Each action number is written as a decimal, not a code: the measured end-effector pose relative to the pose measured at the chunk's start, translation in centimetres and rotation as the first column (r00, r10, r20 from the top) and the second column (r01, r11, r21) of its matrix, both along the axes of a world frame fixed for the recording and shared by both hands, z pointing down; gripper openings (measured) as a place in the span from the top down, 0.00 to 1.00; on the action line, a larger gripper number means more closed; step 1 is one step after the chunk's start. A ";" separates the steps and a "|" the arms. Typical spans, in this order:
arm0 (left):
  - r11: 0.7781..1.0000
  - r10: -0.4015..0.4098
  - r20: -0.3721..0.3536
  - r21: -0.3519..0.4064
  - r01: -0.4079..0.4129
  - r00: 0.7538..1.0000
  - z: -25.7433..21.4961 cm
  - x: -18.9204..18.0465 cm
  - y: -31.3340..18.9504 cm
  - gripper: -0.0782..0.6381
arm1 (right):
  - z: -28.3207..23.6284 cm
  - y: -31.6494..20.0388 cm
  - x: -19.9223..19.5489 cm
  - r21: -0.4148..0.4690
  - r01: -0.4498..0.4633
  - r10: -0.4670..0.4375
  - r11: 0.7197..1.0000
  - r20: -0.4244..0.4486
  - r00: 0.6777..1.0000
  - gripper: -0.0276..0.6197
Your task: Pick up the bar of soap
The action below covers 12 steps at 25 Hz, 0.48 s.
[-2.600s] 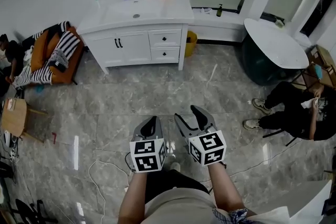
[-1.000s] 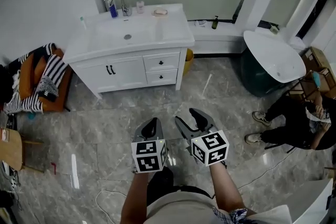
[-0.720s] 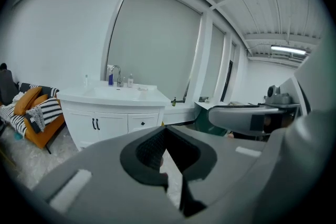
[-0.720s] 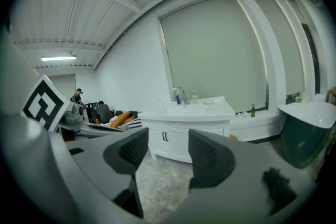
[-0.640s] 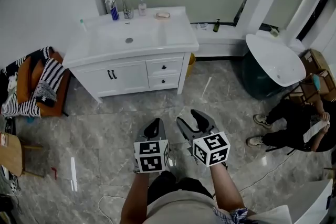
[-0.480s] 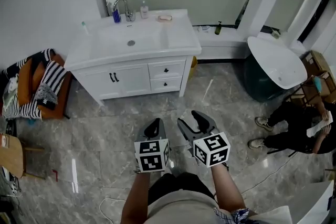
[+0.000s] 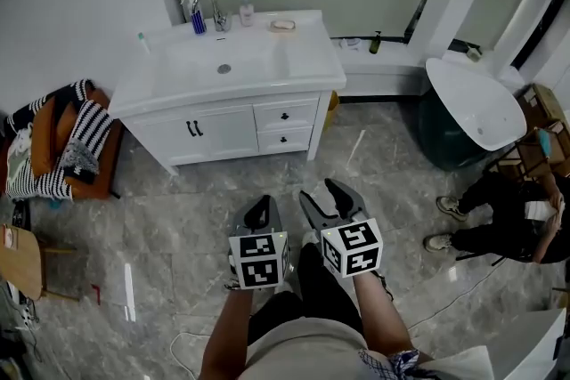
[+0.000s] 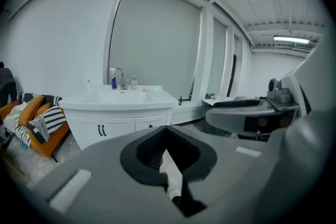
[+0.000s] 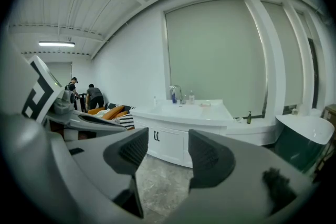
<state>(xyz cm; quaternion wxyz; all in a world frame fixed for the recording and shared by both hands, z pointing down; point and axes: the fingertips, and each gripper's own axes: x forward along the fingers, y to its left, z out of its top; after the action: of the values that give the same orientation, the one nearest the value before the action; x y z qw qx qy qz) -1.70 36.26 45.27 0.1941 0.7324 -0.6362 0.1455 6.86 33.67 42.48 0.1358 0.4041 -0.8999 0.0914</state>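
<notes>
The left gripper (image 7: 261,211) is held low over the grey marble floor (image 7: 178,218). In the left gripper view its two dark jaws meet at the tips, with nothing clamped between them (image 8: 166,131). The right gripper (image 7: 327,201) is held just beside it at the same height. The right gripper view shows its jaws set moderately apart, and only floor and cabinet are visible through the gap (image 9: 168,150).

The bar of soap (image 7: 283,25) lies on the top of the white vanity (image 7: 227,122), to the right of the basin (image 7: 223,60) and near the back edge. It is well apart from both grippers. The right gripper view shows it as a small pale shape on the counter (image 9: 205,104). A faucet (image 7: 210,6), a blue item (image 7: 198,25) and a small clear bottle (image 7: 246,12) stand along the same back edge, to the left of the soap.

An orange seat with striped cushions (image 7: 55,142) stands left of the vanity. A round white table (image 7: 474,101) stands to the right. A seated person (image 7: 509,218) is at the far right
</notes>
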 end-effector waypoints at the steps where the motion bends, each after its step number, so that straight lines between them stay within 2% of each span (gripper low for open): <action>1: 1.000 0.002 -0.007 0.002 -0.002 1.000 0.2 0.2 -0.6 0.88 | 0.3 -0.7 0.3 -0.006 -0.009 0.009 1.000 -0.005 1.000 0.58; 5: 1.000 -0.008 0.012 0.010 0.008 1.000 0.4 0.6 -4.3 0.88 | 0.5 -4.2 0.7 -0.007 -0.005 0.005 1.000 -0.019 1.000 0.58; 12: 0.998 -0.058 -0.040 0.034 0.060 0.997 -0.5 0.7 -11.5 0.88 | 0.5 -11.4 1.4 -0.015 0.012 -0.012 1.000 -0.038 0.999 0.58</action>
<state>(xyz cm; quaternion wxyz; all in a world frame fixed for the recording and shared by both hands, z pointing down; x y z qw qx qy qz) -0.95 24.76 44.76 0.1979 0.7193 -0.6561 0.1140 8.24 22.28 42.99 0.1566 0.3995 -0.8988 0.0893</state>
